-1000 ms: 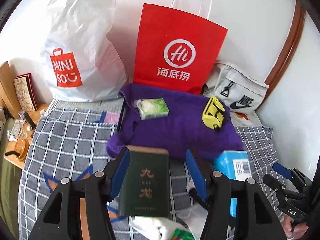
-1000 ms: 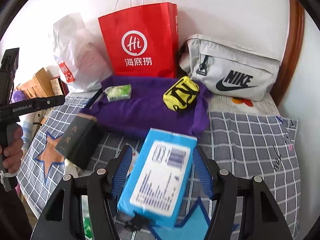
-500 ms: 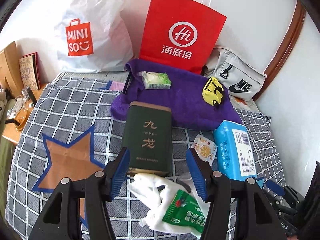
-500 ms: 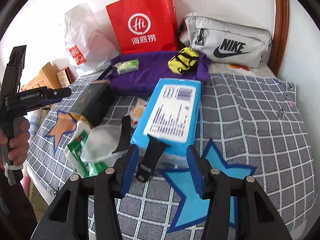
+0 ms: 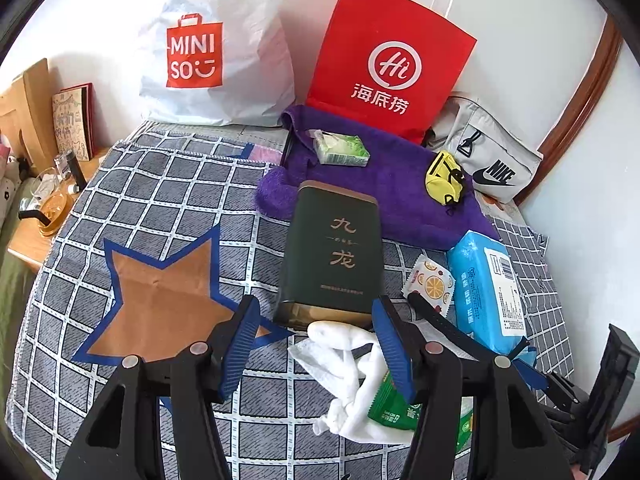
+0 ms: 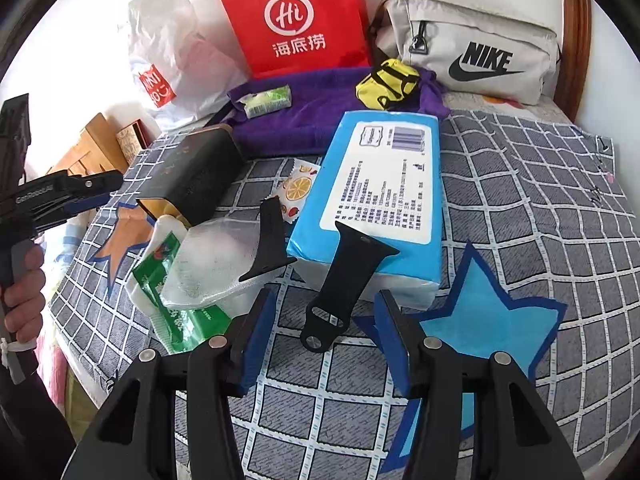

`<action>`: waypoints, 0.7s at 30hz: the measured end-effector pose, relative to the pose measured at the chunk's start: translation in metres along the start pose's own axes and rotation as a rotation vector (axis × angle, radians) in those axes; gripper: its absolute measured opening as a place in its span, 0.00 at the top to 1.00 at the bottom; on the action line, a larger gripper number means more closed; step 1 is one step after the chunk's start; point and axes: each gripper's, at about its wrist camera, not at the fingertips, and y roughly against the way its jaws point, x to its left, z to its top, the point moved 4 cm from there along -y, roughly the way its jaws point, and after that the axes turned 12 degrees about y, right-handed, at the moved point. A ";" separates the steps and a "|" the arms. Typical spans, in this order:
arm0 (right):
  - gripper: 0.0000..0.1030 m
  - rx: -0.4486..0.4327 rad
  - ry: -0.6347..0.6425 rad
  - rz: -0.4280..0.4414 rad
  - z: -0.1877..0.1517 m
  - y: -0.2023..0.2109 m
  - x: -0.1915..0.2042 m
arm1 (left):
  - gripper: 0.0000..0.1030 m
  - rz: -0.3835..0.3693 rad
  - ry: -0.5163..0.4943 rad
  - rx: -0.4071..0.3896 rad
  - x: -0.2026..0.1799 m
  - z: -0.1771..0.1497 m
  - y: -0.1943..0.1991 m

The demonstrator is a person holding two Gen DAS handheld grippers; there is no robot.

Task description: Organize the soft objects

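Observation:
In the left wrist view my left gripper [image 5: 316, 332] is open above a crumpled white cloth [image 5: 352, 356] and a green packet [image 5: 390, 404]. A dark green tin [image 5: 332, 256] lies flat just beyond its tips. In the right wrist view my right gripper [image 6: 324, 320] is open, with the end of a black watch strap [image 6: 340, 284] lying between its blue pads [image 6: 260, 336], untouched. The strap rests on a blue tissue pack [image 6: 380, 196]. A purple towel [image 5: 380, 184] at the back carries a yellow pouch [image 5: 444, 178] and a small green tissue pack [image 5: 340, 148].
A checked bedspread [image 5: 168, 184] with star patches covers the bed. Against the wall stand a white Miniso bag [image 5: 216, 52], a red paper bag [image 5: 388, 64] and a grey Nike bag [image 6: 472, 48]. A wooden side table [image 5: 36, 224] lies left. A hand [image 6: 24, 292] holds the left gripper.
Both grippers have drawn back and sunk. The tin that stood between the left fingers now lies beyond them. The blue pack has left the right fingers, and the strap end sits there instead.

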 end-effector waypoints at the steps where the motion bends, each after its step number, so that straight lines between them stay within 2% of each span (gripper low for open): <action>1: 0.50 0.002 -0.015 -0.001 0.000 -0.003 -0.001 | 0.45 0.002 0.004 0.001 0.002 0.000 0.000; 9: 0.51 0.024 -0.110 0.028 -0.003 -0.025 -0.010 | 0.45 0.010 0.026 0.012 0.012 -0.001 -0.007; 10: 0.53 0.028 -0.120 0.028 -0.004 -0.028 -0.010 | 0.45 0.014 0.029 0.016 0.012 -0.001 -0.009; 11: 0.60 0.033 -0.127 0.024 -0.005 -0.031 -0.011 | 0.45 0.019 0.030 0.021 0.013 -0.002 -0.011; 12: 0.73 0.041 -0.131 0.015 -0.007 -0.034 -0.011 | 0.45 0.023 0.029 0.025 0.013 -0.003 -0.013; 13: 0.79 0.041 -0.133 0.014 -0.008 -0.035 -0.012 | 0.45 0.025 0.029 0.029 0.013 -0.003 -0.014; 21: 0.80 -0.034 -0.117 -0.007 -0.010 -0.014 -0.017 | 0.45 0.040 0.021 0.031 0.011 -0.012 -0.013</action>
